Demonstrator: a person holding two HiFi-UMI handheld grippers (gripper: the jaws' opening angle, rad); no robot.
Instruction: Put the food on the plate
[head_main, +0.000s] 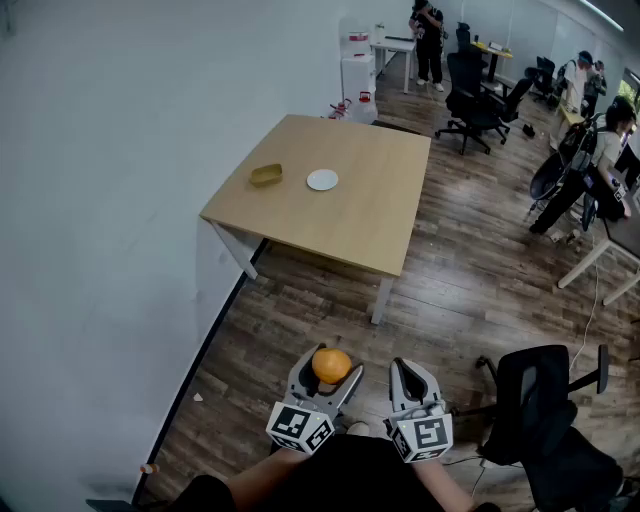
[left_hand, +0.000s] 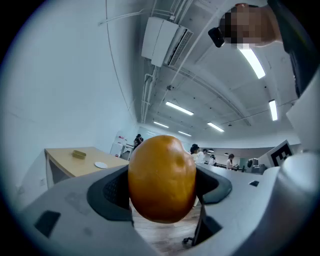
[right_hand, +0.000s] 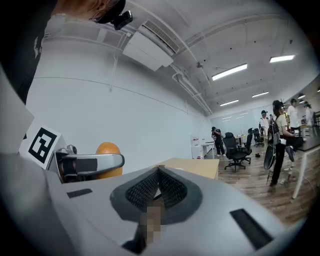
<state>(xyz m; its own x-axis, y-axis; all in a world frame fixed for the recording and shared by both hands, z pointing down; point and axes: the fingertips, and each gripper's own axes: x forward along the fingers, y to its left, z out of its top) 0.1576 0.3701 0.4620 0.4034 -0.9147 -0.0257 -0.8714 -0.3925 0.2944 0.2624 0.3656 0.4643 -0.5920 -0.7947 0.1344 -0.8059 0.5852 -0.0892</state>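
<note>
The left gripper (head_main: 328, 372) was clamped on the one orange fruit (head_main: 332, 365), with a dark pad pressed to each side of it and the jaws standing wide around it. In the left gripper view the fruit was slightly egg-shaped. Its long axis ran roughly upright, crosswise to the line between the pads, and the narrower end pointed up. There was a shallow dimple on its upper right face, and I could not tell which end was the stem. From the head view it looked nearly round, held low in front of the person over the wood floor (head_main: 450, 290) and well apart from the table (head_main: 370, 215). The right gripper (head_main: 412, 372) hung just beside the left one, its jaws pressed together with nothing between them. On the single table there was one white plate (head_main: 322, 180), and near it to the left lay one yellow-brown item (head_main: 266, 175), its long axis roughly along the table's left edge.
</note>
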